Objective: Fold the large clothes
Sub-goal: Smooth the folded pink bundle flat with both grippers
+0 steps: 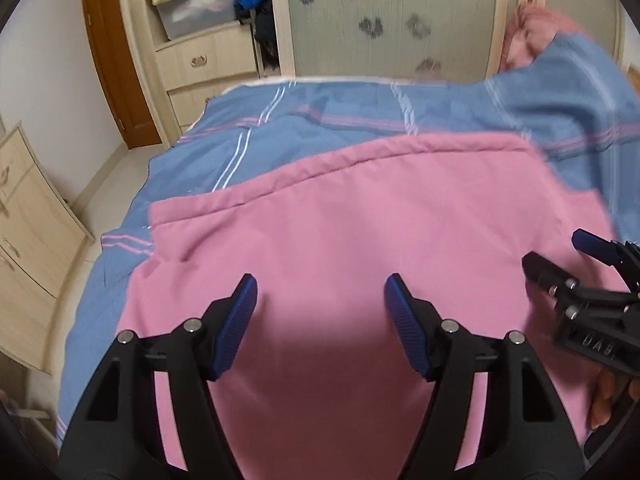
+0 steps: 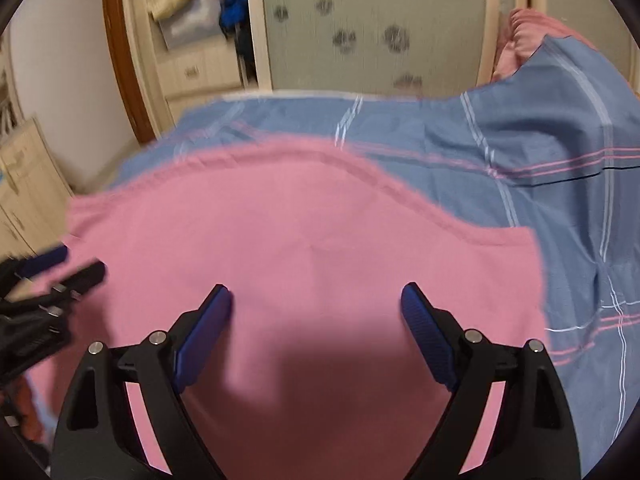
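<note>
Jaws of both tools stand spread wide with nothing between them. The left gripper [image 1: 320, 304] and the right gripper [image 2: 316, 312] hang side by side over the near part of the pink garment [image 1: 340, 240], each visible at the edge of the other's view, and their shadows fall on the cloth below. That pairing suggests the person is placing them to take hold of the cloth at two points along one edge, though no fabric is pinched yet.

The garment lies spread fairly flat, its far hemmed edge [image 1: 344, 160] running across the blue striped bedsheet [image 1: 256, 120], so a fold can be carried toward that edge. Beyond the bed stands a wardrobe [image 1: 384, 12] with frosted doors; a pink pillow [image 2: 532, 28] sits at the far right corner.
</note>
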Demonstrator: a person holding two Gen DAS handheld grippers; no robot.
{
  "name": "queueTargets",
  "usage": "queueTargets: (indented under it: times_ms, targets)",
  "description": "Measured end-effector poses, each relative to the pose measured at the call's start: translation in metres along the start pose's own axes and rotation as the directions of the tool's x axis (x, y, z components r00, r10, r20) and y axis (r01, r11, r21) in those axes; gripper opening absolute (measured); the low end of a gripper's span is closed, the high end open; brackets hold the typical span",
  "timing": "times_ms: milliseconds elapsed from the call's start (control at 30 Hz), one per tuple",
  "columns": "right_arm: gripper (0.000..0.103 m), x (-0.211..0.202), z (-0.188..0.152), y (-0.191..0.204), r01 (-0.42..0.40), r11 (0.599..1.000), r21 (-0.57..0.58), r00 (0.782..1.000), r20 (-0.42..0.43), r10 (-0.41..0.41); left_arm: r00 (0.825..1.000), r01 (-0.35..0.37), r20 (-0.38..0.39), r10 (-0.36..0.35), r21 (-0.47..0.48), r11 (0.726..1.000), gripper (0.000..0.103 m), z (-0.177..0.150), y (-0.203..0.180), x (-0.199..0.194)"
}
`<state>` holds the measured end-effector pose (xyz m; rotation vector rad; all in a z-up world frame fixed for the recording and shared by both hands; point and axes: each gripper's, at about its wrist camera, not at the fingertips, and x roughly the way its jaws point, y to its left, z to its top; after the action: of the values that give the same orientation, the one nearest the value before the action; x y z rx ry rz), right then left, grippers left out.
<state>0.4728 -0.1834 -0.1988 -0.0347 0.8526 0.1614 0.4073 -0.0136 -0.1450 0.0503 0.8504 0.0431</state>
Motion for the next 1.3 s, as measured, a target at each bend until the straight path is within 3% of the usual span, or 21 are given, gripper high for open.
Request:
queueTargets:
  times_ms: [67,133,400,567,667,767,867,933,1033,1300]
  targets:
    - [0.098,0.020,-0.004,-0.008,-0.006,1.000,0.031,0.999,-0.040,0.007,0.997,-0.046,-0.063,0.048,0.032,0.998,0.070,0.004,-0.004,0.029]
    - [0.102,0.033,-0.010,-0.015,-0.017,0.998,0.061,0.998,-0.065,0.021,0.995,-0.035,-0.098,0.035,0.002,0.999,0.075,0.003,0.000,0.051]
    - [0.102,0.056,-0.024,-0.003,0.048,0.998,0.028,0.998,-0.047,-0.047,0.994,-0.073,-0.088,0.072,-0.013,0.997,0.078,-0.015,-0.004,0.076]
    - [0.102,0.044,-0.025,-0.011,0.027,0.999,0.032,0.999,-0.031,-0.026,0.996,-0.076,-0.043,0.076,0.001,0.997,0.075,-0.018,0.003,0.047]
    - [0.100,-0.001,-0.026,-0.024,-0.019,0.999,0.046,0.997,0.079,0.016,0.998,-0.056,0.029,0.057,-0.030,0.998,0.072,-0.024,0.023,0.009]
    - [0.100,-0.034,-0.025,-0.043,0.047,0.996,0.074,0.986,0.159,-0.058,0.995,-0.060,0.071,0.065,-0.076,0.995,0.072,-0.028,0.050,-0.012]
    - [0.100,-0.021,-0.025,-0.059,0.138,0.987,0.084,0.985,0.089,-0.145,0.997,-0.070,0.008,0.071,-0.110,0.991,0.073,-0.033,0.071,0.005]
    - [0.101,0.010,-0.034,-0.072,0.131,0.986,0.105,0.991,0.002,-0.132,0.997,-0.066,-0.049,0.060,-0.137,0.988,0.076,-0.039,0.079,0.025]
    - [0.102,0.027,-0.040,-0.083,0.067,0.983,0.169,0.998,-0.003,-0.067,0.997,-0.048,-0.068,0.038,-0.142,0.989,0.081,-0.050,0.083,0.045]
    - [0.102,0.036,-0.043,-0.078,0.068,0.984,0.167,0.998,0.004,-0.070,0.996,-0.064,-0.064,0.054,-0.171,0.983,0.087,-0.055,0.084,0.063]
